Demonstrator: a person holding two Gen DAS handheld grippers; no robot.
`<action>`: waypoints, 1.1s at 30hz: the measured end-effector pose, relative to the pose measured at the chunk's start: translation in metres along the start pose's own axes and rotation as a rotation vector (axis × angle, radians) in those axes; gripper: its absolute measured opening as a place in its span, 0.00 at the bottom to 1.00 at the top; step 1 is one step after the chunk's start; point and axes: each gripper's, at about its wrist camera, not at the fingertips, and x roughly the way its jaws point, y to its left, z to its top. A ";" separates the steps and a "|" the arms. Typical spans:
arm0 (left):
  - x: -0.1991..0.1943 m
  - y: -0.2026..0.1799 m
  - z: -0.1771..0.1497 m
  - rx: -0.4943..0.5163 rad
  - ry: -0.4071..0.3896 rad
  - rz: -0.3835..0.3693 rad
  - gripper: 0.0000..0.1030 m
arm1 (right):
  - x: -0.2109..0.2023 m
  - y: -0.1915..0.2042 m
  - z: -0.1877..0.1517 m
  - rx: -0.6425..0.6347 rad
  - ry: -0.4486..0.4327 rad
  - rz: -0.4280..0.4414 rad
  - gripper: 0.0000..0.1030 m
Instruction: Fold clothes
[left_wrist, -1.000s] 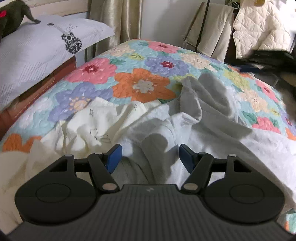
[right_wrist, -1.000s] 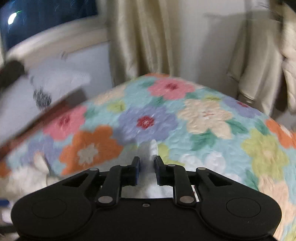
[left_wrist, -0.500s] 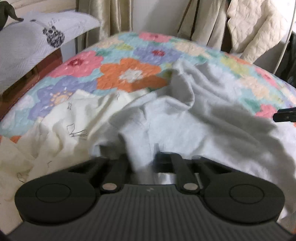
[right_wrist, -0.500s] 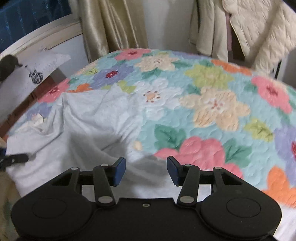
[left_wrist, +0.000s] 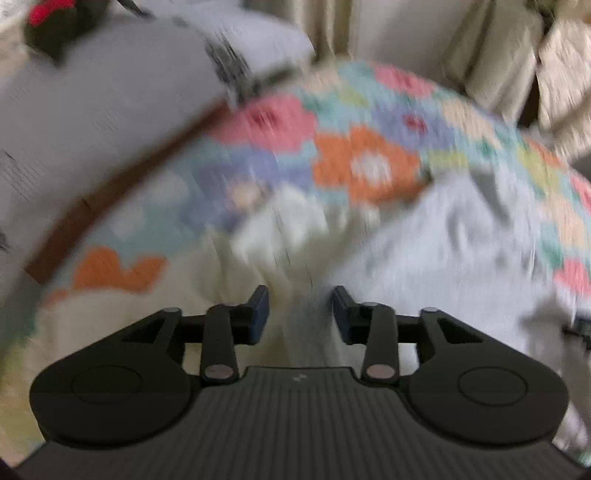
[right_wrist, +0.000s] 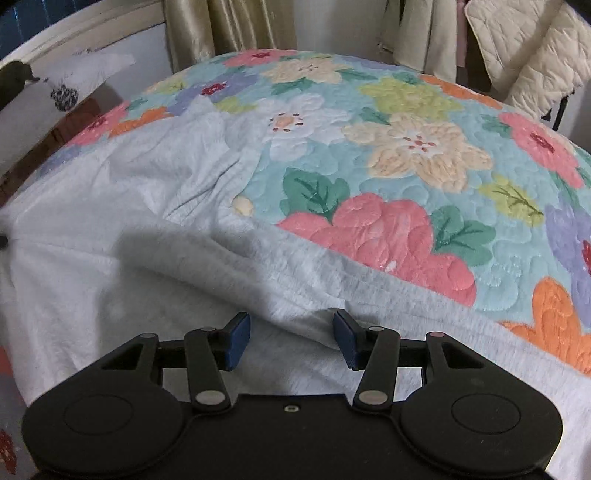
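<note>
- The gray shirt (right_wrist: 155, 236) lies spread on the bed, on top of the flower quilt (right_wrist: 406, 155).
- The right tongs (right_wrist: 291, 338) are apart, with nothing held. A raised fold at the shirt's near edge sits in the gap between the two blue pads (right_wrist: 236, 341).
- The shirt's edge runs from the upper left down to the lower right, past a pink flower. To the right of that edge the quilt is bare all the way to the far side of the bed.
- The left tongs (left_wrist: 300, 314) are apart too. Cloth shows in the gap between them, but the left picture is too blurry to tell if it touches the pads.
- In the left view a cream cloth (left_wrist: 280, 236) lies just beside the gray shirt, and their edges meet near the left tongs.
- A white pillow (left_wrist: 110, 96) sits past the left edge of the bed.
- Coats (right_wrist: 532, 51) hang beyond the far edge of the bed, by a curtain (right_wrist: 229, 26).
</note>
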 end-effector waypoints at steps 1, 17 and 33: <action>-0.009 0.000 0.009 -0.021 -0.045 -0.001 0.44 | 0.001 0.001 0.000 -0.008 0.001 -0.004 0.54; 0.162 -0.150 0.055 0.472 0.131 -0.241 0.64 | 0.003 0.005 0.059 0.134 -0.127 0.213 0.57; 0.126 -0.153 0.062 0.358 -0.030 -0.294 0.05 | 0.049 0.037 0.094 0.086 -0.249 0.295 0.07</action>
